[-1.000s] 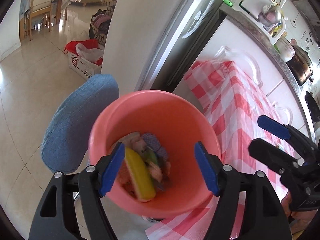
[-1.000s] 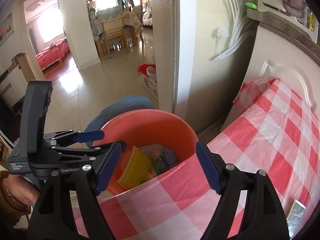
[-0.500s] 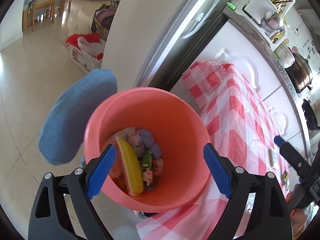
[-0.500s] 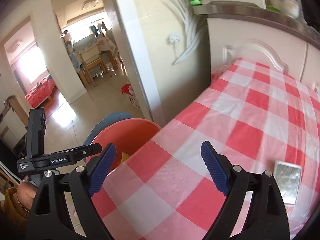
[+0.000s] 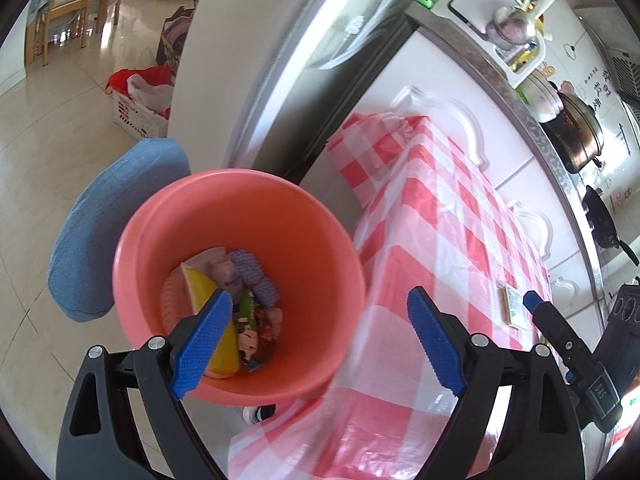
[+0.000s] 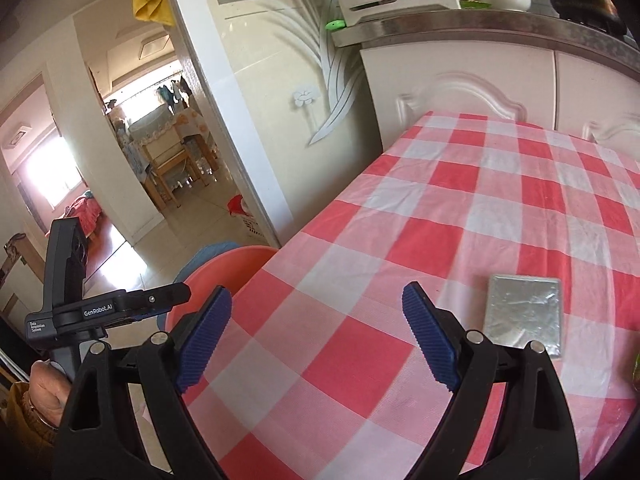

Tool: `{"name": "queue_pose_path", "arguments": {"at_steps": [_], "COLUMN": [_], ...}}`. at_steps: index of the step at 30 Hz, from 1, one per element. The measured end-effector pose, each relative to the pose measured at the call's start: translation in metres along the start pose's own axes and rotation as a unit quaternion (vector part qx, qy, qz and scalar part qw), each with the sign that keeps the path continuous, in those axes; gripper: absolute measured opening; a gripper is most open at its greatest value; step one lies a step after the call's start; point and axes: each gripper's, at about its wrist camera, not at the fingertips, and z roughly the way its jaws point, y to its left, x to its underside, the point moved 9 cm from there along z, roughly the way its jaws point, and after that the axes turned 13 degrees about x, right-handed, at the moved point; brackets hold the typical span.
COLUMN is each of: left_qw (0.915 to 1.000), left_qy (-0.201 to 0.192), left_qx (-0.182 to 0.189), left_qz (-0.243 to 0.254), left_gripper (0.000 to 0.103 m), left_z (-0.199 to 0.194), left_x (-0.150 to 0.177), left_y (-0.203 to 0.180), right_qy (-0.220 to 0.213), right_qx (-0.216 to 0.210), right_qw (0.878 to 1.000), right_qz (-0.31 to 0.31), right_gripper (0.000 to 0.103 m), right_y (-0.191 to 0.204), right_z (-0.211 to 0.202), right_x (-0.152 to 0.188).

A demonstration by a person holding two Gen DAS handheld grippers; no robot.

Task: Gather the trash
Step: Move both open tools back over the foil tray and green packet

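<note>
Pink plastic forms the bucket (image 5: 240, 280) that stands on the floor just beside the table edge, and it holds the collected trash: a yellow wrapper (image 5: 212, 308), a purple checked packet (image 5: 256, 280) and some other small colourful wrappers that I cannot tell apart. The left gripper (image 5: 316, 340) hovers above the bucket, its blue pads (image 5: 202, 346) spread wide, and nothing is between them. Behind the bucket there is a blue cushion (image 5: 116, 224) of a chair.

The table carries a red and white checked cloth (image 6: 440, 208). On this cloth lies a flat silver foil packet (image 6: 524, 316), still not collected, near the right side of the right wrist view. The right gripper (image 6: 316, 340) is over the cloth with its pads far apart and empty; the foil packet is just to the right of its right finger, not between the fingers. In the same view the rim of the bucket shows at the left below the table edge, and a hand (image 6: 48, 392) holds the handle of the left gripper there.

White cabinets (image 6: 460, 92) stand behind the table.
</note>
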Motion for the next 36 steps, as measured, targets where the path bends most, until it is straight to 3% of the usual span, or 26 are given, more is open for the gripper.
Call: {"name": "queue_pose_path", "arguments": {"at_steps": [36], "left_qw": [0.9917], "left_qy": [0.078], "left_qx": [0.017], "left_qz": [0.101], "left_gripper": [0.093], "left_z": [0.053], "left_x": [0.050], "left_y": [-0.142], "right_qy": [-0.034], "right_qx": [0.003], "right_qw": [0.993], "right_qz": [0.114], "right_gripper": [0.093], "right_y": [-0.139], "right_z": [-0.066], "right_x": [0.000]}}
